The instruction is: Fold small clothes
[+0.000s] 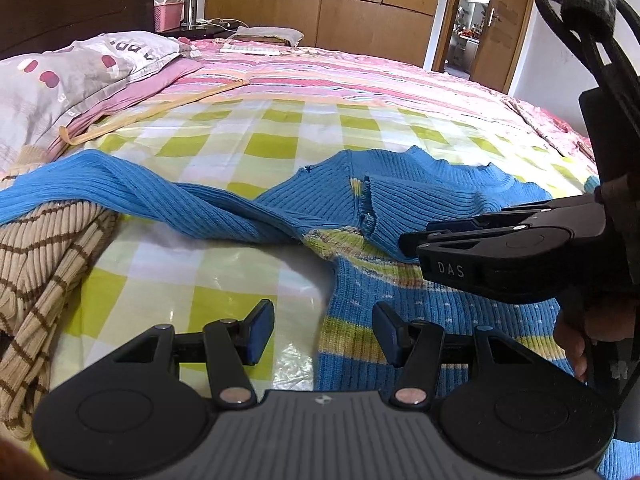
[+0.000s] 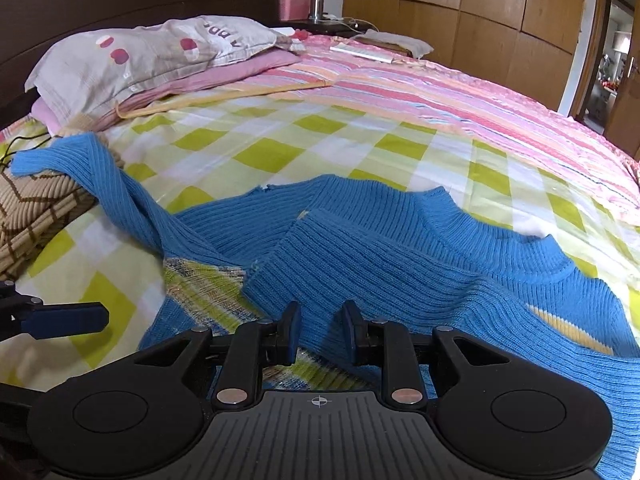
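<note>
A blue ribbed knit sweater [image 2: 400,256] lies crumpled on a green-and-white checked cloth [image 2: 280,148] spread over the bed [image 2: 460,96]. Taking the sweater as the landmark: its body shows yellow-green and pale stripes [image 1: 352,336] on the side nearest the cameras, and a plain blue layer is folded over on top of them. One long sleeve [image 1: 132,196] stretches away from the body, twisted, and its end drapes onto a beige garment with brown lines [image 1: 36,272] that lies bunched beside the sweater. Beyond the sweater, toward the headboard, sits a grey pillow with red spots [image 2: 152,56] on a pink one, and a pink basket [image 2: 294,6] and a steel flask [image 2: 317,2] stand on a nightstand behind that.

The left tongs [image 1: 323,332] hover low at the striped edge of the sweater, jaws apart; one blue pad is over the checked cloth and the other over the knit, and neither presses on fabric. The right tongs [image 2: 320,332] sit over the middle of the sweater, where the blue folded layer meets the stripes, with the jaws narrow but a gap between the pads. The knit runs under them; whether any fold is pinched I cannot tell. In the left wrist view the right tongs reach in sideways over the folded blue layer, and fingers [image 1: 576,344] of the person's hand show on their handle.
</note>
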Demonstrator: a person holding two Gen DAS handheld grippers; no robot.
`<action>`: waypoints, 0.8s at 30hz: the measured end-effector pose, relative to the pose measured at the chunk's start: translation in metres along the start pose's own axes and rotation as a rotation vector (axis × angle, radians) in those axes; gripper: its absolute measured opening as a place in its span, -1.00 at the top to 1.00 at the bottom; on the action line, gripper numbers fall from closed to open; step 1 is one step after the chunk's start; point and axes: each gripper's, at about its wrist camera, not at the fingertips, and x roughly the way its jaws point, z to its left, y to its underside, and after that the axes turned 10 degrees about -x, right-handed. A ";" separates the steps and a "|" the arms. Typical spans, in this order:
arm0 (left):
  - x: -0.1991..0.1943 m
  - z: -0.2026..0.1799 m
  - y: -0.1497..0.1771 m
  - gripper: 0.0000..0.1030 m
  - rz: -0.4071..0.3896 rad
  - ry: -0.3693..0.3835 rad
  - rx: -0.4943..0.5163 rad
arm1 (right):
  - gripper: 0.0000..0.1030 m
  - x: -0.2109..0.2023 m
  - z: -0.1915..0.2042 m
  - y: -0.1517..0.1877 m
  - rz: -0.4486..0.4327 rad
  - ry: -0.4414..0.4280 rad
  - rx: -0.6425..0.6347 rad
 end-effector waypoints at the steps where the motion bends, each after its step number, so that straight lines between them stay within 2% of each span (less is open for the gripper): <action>1: 0.000 0.000 0.000 -0.15 0.001 -0.001 0.000 | 0.54 0.000 0.001 0.000 0.001 0.002 -0.004; 24: 0.007 0.005 -0.002 -0.15 0.006 -0.034 -0.003 | 0.51 0.001 0.007 0.003 0.003 0.012 -0.030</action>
